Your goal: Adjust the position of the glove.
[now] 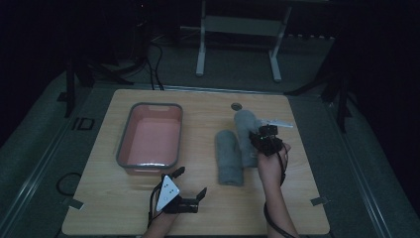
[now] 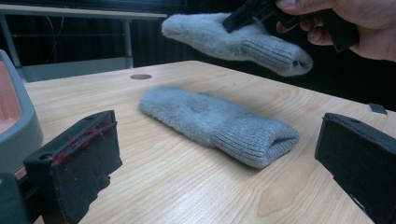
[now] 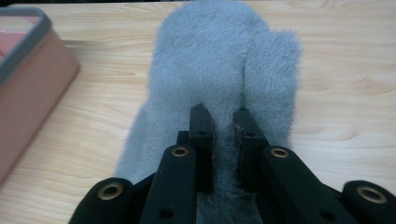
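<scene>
Up above, from the high view, two grey mittens sit on the right part of the table [image 1: 297,208]. One mitten [image 1: 229,157] lies flat, just beside the other. The right gripper [image 1: 262,136] holds the second mitten [image 1: 245,130]. The left gripper [image 1: 190,191] rests near the front edge, touching nothing. A pink bin [image 1: 128,133] stands to the left and looks empty. My guess is that the mittens go into the bin, so the job has only begun: one mitten is grabbed, none is in yet.

Over in the left gripper view, the jaws are spread wide with nothing between them. The flat mitten [image 2: 219,121] lies on the wood ahead. The held mitten [image 2: 243,39] hangs in the air above it, lifted clear of the table. A corner of the bin [image 2: 18,126] shows at the left.

Looking along the right gripper [image 3: 223,135], the jaws are pinched on a fold of fluffy mitten [image 3: 224,60]. The bin [image 3: 32,79] is off to the left, with bare wood between. Nothing blocks the way there, though the flat mitten lies near the path.
</scene>
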Demonstrator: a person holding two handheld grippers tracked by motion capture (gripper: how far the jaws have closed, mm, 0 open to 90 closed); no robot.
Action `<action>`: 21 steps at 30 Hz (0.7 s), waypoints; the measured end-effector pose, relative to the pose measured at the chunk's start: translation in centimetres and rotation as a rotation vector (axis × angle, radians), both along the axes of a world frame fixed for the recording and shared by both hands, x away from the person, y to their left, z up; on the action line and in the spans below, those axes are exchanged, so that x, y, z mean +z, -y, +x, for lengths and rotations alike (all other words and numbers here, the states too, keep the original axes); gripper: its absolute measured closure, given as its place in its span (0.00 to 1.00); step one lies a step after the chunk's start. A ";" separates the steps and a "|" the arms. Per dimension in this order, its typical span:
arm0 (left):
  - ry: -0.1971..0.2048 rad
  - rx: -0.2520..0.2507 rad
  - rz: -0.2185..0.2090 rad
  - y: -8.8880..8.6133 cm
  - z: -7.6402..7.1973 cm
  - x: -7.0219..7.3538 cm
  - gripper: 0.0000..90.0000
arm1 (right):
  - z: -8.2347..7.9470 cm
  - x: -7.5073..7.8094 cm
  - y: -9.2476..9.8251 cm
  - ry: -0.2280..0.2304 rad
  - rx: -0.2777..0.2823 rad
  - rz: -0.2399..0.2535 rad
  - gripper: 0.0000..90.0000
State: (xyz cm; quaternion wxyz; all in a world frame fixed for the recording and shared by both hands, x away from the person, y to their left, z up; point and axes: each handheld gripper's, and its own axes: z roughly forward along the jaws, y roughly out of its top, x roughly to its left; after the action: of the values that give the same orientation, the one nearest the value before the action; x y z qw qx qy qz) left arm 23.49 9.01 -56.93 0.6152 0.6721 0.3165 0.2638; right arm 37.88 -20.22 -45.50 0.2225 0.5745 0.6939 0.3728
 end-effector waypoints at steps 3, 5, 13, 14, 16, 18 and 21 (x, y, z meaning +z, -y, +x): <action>0.000 -0.001 0.002 0.0 0.0 0.0 0.00 | -0.3 -0.5 -0.9 -0.030 -0.002 0.057 0.90; 0.000 -0.001 0.003 0.0 0.0 0.0 0.00 | -0.5 -1.0 -1.6 -0.046 -0.005 0.067 0.90; 0.001 -0.002 0.007 0.0 0.0 0.0 0.00 | -1.4 -2.7 -4.5 -0.093 -0.011 0.051 0.90; 0.002 -0.002 0.007 0.0 0.0 0.0 0.00 | -1.4 -3.0 -4.9 -0.099 -0.007 0.041 0.90; 0.002 -0.003 0.007 0.0 0.0 0.0 0.00 | -1.5 -3.7 -5.5 -0.117 0.002 0.038 0.90; 0.002 -0.003 0.008 0.0 0.0 0.0 0.00 | -1.6 -4.4 -5.8 -0.130 0.002 0.028 0.90; 0.001 -0.004 0.007 0.0 0.0 0.0 0.00 | -1.6 -5.3 -5.9 -0.146 -0.006 0.023 0.90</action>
State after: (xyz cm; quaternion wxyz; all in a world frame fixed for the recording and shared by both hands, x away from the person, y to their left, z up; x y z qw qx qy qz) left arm 23.49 9.03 -56.92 0.6135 0.6747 0.3139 0.2643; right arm 36.27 -14.29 -50.82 0.1659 0.6046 0.7022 0.3374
